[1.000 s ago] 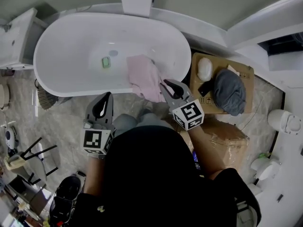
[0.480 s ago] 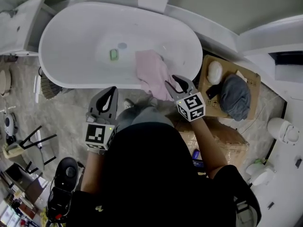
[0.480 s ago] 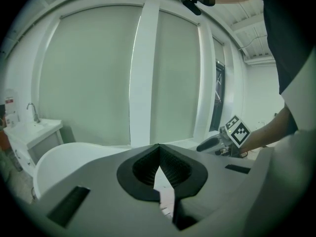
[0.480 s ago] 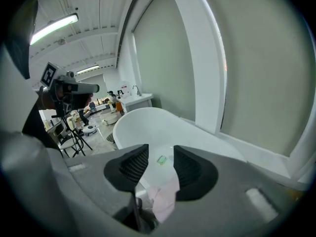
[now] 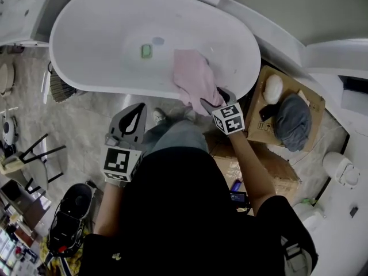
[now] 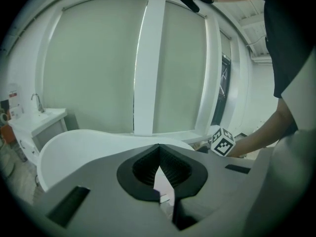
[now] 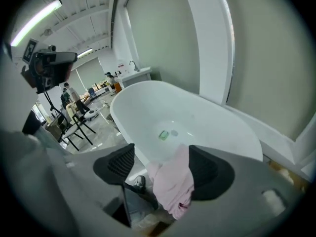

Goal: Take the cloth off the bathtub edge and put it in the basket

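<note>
Locate the cloth [image 5: 195, 80] draped across the near rim of the bathtub [image 5: 103, 91], toward its right end, with part lying inside the tub and a fold hanging down the outer wall. Treat as light, soft and limp: expect sagging, no holding of shape, and probable trailing once lifted. Judge as non-fragile and easy to grip with ribbed pads, though apt to slide on the smooth rim. Take hold on the bunched hanging fold outside the rim, gathering several layers rather than a single edge. Note the right gripper [image 5: 210, 99] at that fold, jaws standing wide and just opened further, with the cloth between them beside one pad but not pinched. Note the left gripper [image 5: 133, 119] well apart from the cloth, over the floor in front of the tub, jaws closed tip to tip on nothing. Count one cloth, one bathtub, two grippers. Count also one small green item [image 5: 147, 51] on the tub floor near the drain, and one cardboard box [image 5: 257, 132] to the right of the tub bearing one grey bundle [image 5: 293, 122] and one white lump [image 5: 273, 88]. Regard the woven object [image 5: 57, 85] half hidden under the tub's left end as the probable basket; confirm before carrying, given only a partial view.
</note>
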`<state>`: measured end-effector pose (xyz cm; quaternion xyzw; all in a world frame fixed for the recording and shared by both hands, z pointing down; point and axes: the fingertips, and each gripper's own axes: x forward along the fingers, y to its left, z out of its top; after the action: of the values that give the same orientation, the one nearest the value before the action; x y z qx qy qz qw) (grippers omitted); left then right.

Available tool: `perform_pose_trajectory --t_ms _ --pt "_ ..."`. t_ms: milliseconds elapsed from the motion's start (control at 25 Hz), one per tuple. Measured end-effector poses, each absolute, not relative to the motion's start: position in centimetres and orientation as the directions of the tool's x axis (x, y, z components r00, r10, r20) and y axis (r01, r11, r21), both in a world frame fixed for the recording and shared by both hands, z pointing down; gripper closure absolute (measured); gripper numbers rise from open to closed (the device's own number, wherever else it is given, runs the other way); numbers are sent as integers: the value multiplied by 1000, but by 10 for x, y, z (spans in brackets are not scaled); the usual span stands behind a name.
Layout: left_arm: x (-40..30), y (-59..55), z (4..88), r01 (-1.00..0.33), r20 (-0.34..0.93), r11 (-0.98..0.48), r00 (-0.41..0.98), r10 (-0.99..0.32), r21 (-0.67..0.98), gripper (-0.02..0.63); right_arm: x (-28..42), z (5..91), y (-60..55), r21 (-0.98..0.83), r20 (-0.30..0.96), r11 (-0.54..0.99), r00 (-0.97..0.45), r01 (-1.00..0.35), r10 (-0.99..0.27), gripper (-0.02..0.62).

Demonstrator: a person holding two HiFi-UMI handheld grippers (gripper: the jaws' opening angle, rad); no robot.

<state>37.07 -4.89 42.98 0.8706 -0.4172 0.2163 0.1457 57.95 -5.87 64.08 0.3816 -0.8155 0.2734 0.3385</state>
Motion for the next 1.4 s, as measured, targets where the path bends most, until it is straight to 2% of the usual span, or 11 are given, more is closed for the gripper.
perform_pose_trajectory --t_ms 160,600,920,1400 --pt "368 -39 448 -792 526 -604 552 -647 88 600 586 697 -50 -194 824 541 -436 -818 -363 205" --pt "352 -11 488 -806 599 -579 526 -603 125 600 607 832 -25 -178 934 509 -307 -842 -181 133" --pt "339 1 513 -810 644 -567 514 -566 148 600 606 895 -17 -174 967 524 -245 -834 -70 110" --pt "327 5 529 -811 685 -563 501 -529 158 600 598 930 -15 -126 985 586 -171 -800 -23 112"
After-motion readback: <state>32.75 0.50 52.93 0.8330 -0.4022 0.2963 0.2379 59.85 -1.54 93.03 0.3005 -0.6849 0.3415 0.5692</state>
